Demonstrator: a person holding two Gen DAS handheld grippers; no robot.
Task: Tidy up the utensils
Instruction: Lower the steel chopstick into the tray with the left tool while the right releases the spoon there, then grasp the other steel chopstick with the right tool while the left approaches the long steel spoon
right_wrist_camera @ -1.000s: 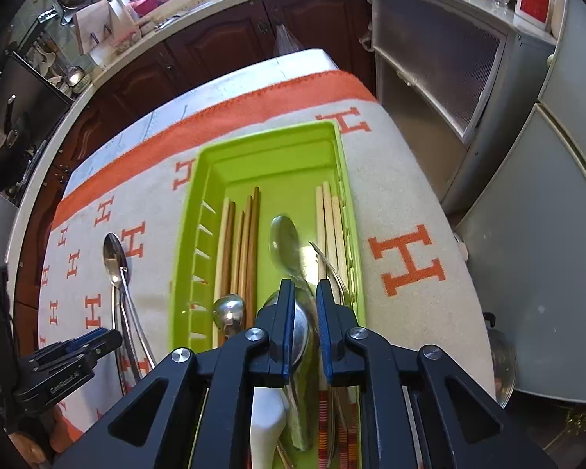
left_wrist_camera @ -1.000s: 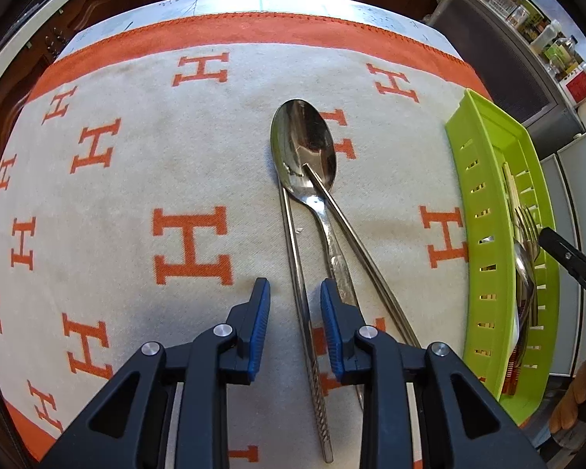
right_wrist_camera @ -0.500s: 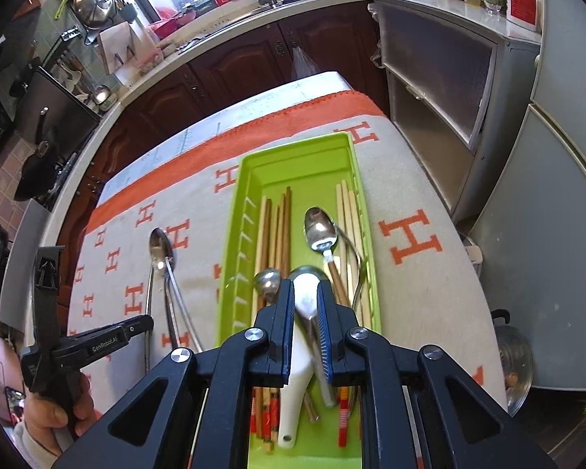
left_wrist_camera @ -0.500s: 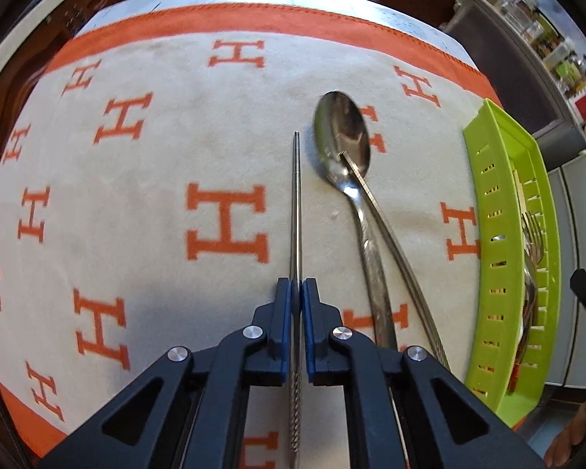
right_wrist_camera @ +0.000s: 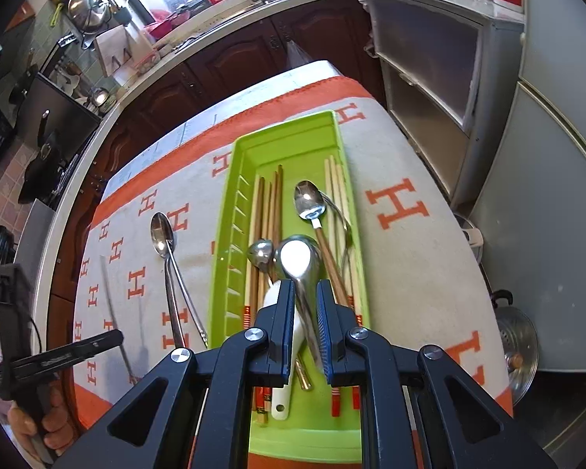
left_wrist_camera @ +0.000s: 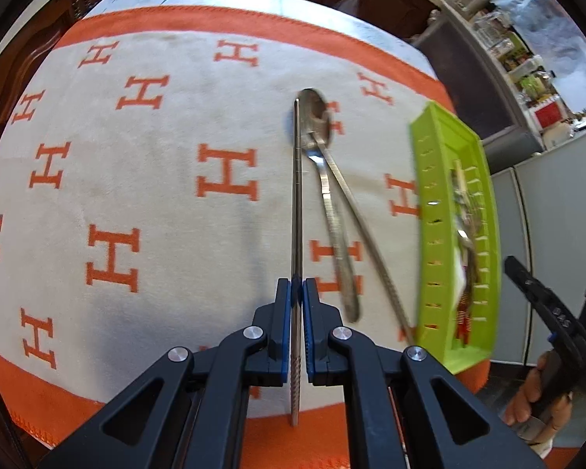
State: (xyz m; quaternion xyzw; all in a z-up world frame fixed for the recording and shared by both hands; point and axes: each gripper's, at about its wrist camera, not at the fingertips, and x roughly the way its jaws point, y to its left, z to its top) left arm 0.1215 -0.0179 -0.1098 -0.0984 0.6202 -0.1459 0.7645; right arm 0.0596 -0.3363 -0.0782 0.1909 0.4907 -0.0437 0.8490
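Note:
My left gripper is shut on a metal chopstick and holds it above the cloth, pointing away. A steel spoon and a second metal chopstick lie on the cloth just right of it. The green tray stands to the right. In the right wrist view my right gripper hovers over the green tray, jaws slightly apart with nothing between them. Below it lie wooden chopsticks, steel spoons and a white ceramic spoon.
The table carries a white cloth with orange H marks and an orange border. Grey cabinets stand close on the right, dark kitchen cupboards behind. A metal pot sits on the floor by the table.
My left gripper closed on the metal chopstick and lifted it off the cloth. My right gripper rose and drew back above the tray.

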